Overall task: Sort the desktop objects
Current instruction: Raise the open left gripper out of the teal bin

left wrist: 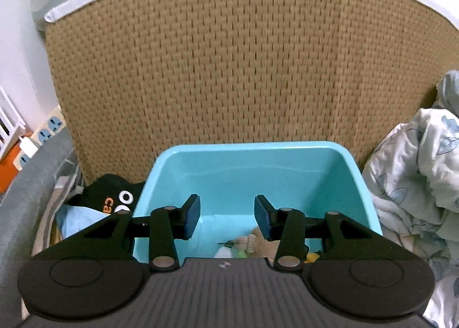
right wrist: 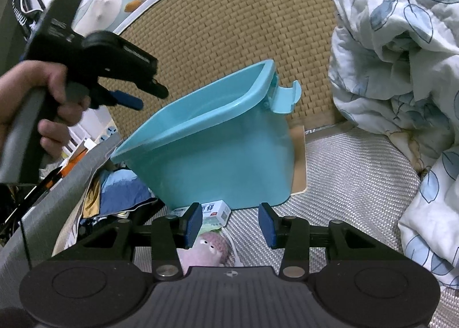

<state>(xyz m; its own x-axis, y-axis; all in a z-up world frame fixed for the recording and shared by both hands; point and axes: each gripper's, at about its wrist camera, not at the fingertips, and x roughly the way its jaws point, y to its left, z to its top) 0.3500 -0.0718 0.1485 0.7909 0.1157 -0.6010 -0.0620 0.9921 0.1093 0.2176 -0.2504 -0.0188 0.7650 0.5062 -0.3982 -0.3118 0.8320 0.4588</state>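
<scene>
A light blue plastic bin fills the lower middle of the left wrist view. My left gripper hangs open over its mouth, nothing between the fingers. Small items lie on the bin floor: a beige knitted toy, a white bit and a yellow piece. In the right wrist view the same bin stands tilted ahead of my right gripper, which is open and empty. A small white box and a pink plush toy lie just before its fingers. A hand holds the left gripper above the bin's left rim.
A woven tan mat rises behind the bin. A leaf-printed quilt is heaped on the right. A black cloth with white and orange letters lies left of the bin, with blue fabric nearby. A power strip sits far left.
</scene>
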